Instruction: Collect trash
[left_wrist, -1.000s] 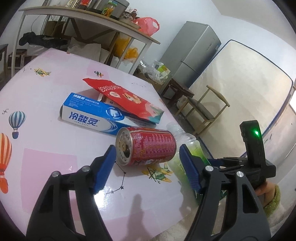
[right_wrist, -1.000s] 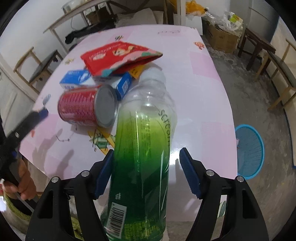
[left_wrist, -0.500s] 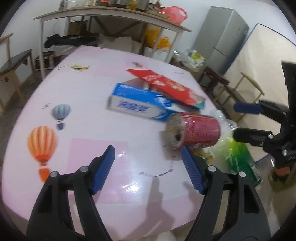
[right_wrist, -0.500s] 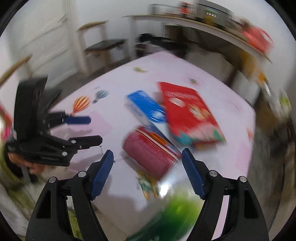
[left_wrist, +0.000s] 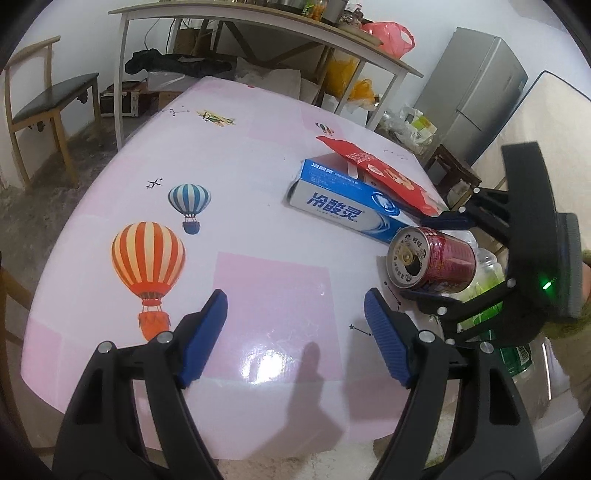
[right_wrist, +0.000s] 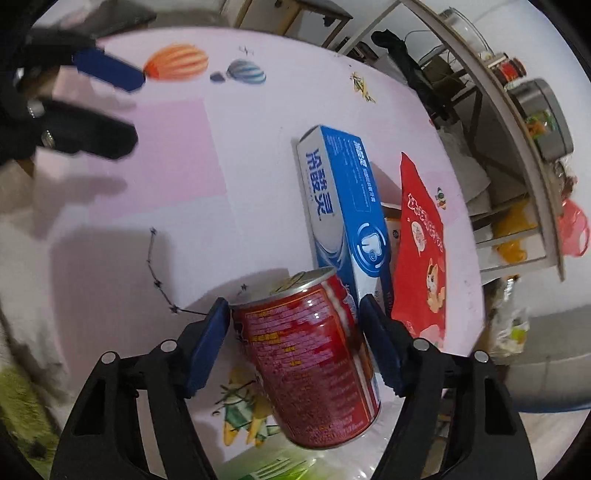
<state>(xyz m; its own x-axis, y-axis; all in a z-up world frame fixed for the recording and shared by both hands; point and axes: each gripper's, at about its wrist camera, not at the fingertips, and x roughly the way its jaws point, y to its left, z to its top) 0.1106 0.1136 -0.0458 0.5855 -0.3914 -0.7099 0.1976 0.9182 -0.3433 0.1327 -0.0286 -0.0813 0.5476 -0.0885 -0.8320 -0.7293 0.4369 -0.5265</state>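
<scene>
Jaws of the right gripper, just closing a little, now straddle the red can lying near the table's front edge instead of the green bottle, pads not visibly clamped; left gripper gapes empty, so can pickup looks next

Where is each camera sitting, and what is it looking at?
Left wrist camera: on the left gripper, looking down at the pink table; its two blue fingers show, open, nothing between them.
Right wrist camera: on the right gripper, looking down along the red can, which lies between its fingers; the left pad sits at the can, full grip unclear.
Both views share the can, the blue toothpaste box, the red snack bag and each other's gripper.
</scene>
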